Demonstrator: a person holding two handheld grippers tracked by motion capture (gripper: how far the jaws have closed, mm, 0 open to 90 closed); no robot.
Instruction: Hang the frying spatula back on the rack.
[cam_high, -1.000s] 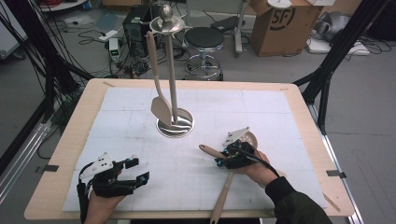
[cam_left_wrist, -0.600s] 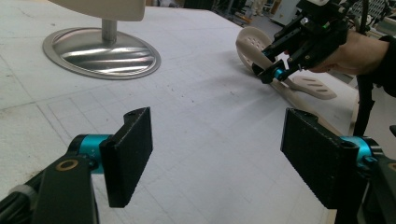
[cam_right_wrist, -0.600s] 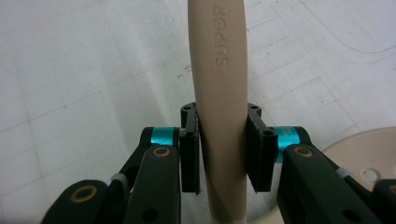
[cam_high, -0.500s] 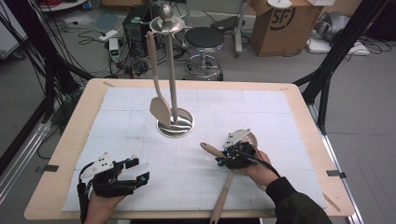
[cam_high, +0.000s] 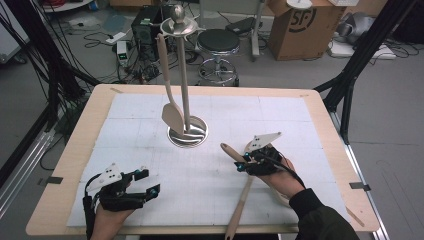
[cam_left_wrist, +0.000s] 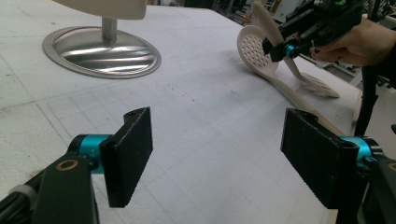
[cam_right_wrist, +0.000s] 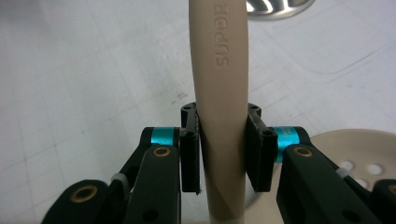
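One beige utensil handle (cam_right_wrist: 219, 93), pinched in the right gripper (cam_high: 246, 162), its long axis apparently aimed toward the stand (cam_high: 186, 100); left gripper (cam_high: 145, 184) open, empty, farther.

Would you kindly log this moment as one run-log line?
right gripper: shut on beige utensil handle, one end raised off table | left gripper: open, empty, on the mat | utensil stand: spatula hanging

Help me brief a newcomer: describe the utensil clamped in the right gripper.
Start at the steel stand mid-table, then look toward the table's near right. There the right gripper clamps a beige handle stamped SUPOR, whereas the spatula hangs on the stand.
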